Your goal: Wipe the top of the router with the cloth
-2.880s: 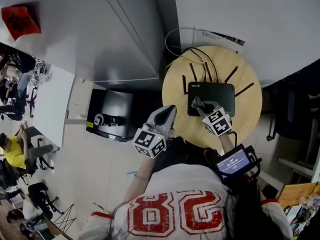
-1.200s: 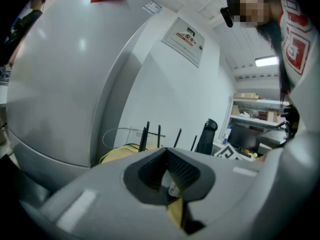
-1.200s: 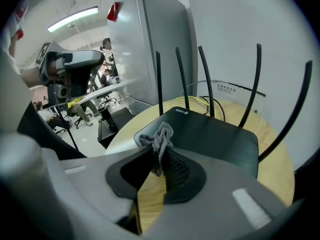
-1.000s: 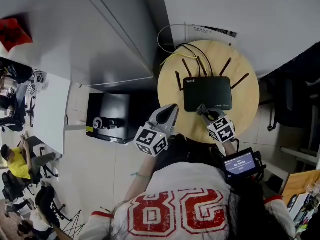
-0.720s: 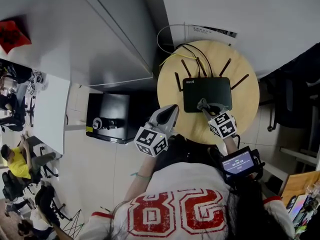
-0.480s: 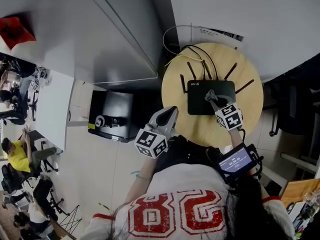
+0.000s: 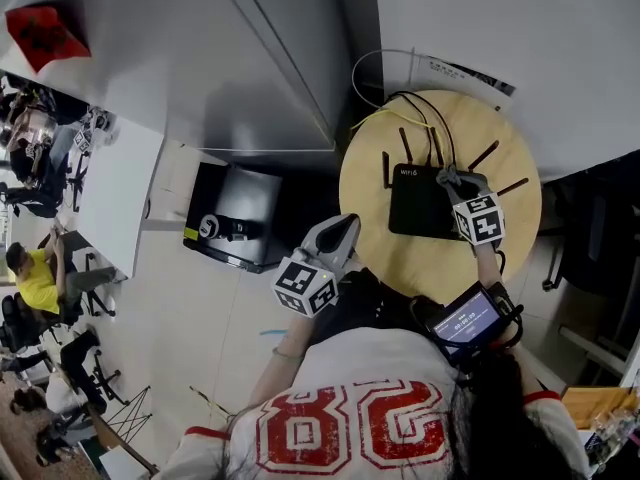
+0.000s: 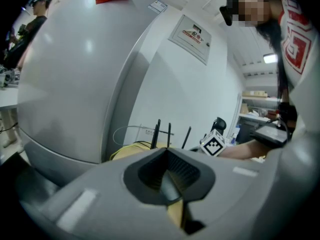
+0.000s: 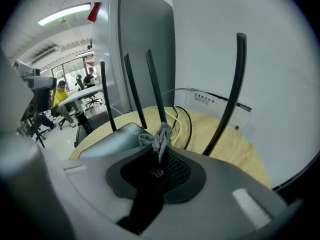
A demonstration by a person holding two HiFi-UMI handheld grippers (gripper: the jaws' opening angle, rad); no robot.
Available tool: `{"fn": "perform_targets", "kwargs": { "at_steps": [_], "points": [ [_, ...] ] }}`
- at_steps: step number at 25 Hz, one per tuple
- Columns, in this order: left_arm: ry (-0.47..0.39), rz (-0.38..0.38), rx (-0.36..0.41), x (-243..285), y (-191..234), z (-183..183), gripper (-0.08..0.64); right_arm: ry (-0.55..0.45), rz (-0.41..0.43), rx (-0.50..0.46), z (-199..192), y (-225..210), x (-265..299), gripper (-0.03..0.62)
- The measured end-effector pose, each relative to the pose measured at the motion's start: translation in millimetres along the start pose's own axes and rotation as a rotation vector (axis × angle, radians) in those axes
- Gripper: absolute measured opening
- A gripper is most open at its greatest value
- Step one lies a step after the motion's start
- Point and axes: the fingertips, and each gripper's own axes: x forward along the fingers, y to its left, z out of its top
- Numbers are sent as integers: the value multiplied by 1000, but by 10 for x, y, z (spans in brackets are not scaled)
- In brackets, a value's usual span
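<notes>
A crumpled grey cloth [image 9: 159, 136] is held in the closed jaws of the right gripper [image 9: 157, 156] at the far right corner of the flat black router [image 7: 420, 208]. That grip is shown only by its own view. The left gripper [image 8: 172, 184], near-left of the router, is shut and empty.

My head view looks steeply down on the table [image 7: 420, 263] from well above. The left gripper view sits low beside its edge, facing the wall [image 8: 170, 94]. The right gripper view rides close over the router [image 9: 107, 139], facing its antennas [image 9: 152, 84]; all three views share those.
</notes>
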Motion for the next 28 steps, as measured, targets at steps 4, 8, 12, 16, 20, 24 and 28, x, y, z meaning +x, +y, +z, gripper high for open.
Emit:
{"fn": "perform_targets", "kwargs": {
  "at_steps": [4, 8, 12, 16, 20, 24, 28],
  "points": [
    [9, -7, -2, 24, 4, -4, 2, 11, -17, -1, 20, -100, 60, 57],
    [13, -13, -4, 52, 0, -3, 2, 19, -25, 20, -41, -135, 43, 57],
    [18, -21, -5, 72, 1, -26, 2, 12, -17, 36, -146, -53, -14, 57],
    [20, -47, -5, 96, -45, -29, 2, 6, -3, 50, -251, 133, -111, 57],
    [25, -87, 1, 135, -108, -33, 2, 1, -2, 81, -382, 324, -232, 57],
    [33, -114, 4, 173, -150, -54, 2, -3, 7, 110, -522, 518, -333, 57],
    [44, -159, 7, 228, -221, -68, 2, -10, -3, 166, -676, 656, -464, 57]
  ]
}}
